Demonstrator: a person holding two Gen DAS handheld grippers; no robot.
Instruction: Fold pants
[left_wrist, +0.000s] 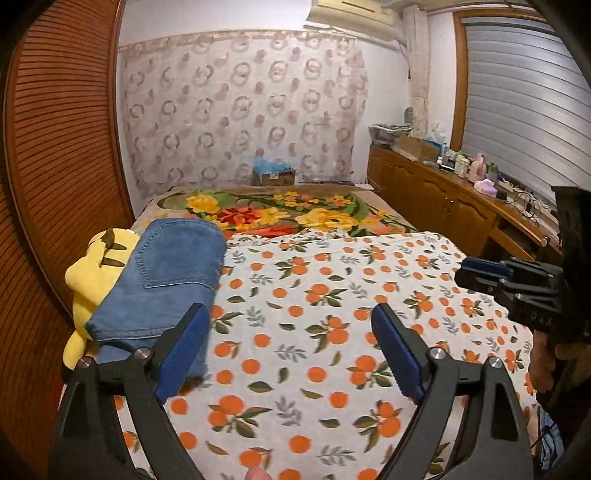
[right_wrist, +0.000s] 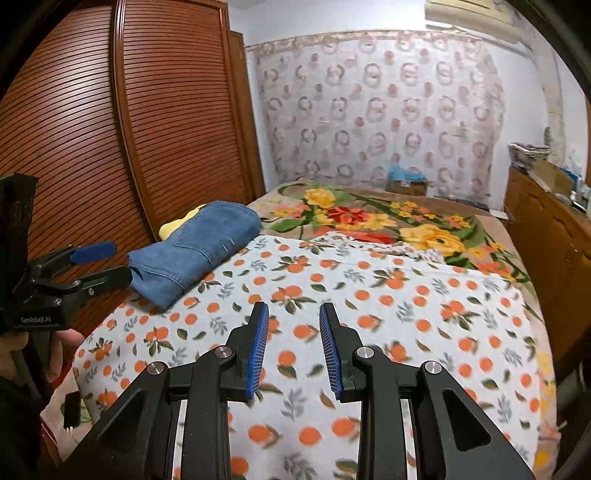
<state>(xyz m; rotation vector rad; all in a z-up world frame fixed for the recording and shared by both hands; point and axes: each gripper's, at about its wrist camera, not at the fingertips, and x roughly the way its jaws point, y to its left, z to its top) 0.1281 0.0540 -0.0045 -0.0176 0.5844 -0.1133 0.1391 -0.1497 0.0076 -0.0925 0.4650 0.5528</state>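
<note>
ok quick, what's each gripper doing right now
left gripper: open, holding nothing, beside the folded jeans.
right gripper: open, narrower gap, holding nothing.

Home bedroom — bed (left_wrist: 332, 295) with printed blankets; louvered wardrobe (left_wrist: 62, 147) left of it, cluttered counter (left_wrist: 461, 184) right.

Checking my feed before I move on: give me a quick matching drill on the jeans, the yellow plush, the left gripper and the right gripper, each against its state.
Things:
1. jeans
2. yellow plush
3. left gripper
4. right gripper

States:
A. fingers spread wide
B. folded, on the orange-print sheet near its edge
C. fingers narrowly apart
D. partly under the denim

Pairs: 1-B, 2-D, 3-A, 4-C
</note>
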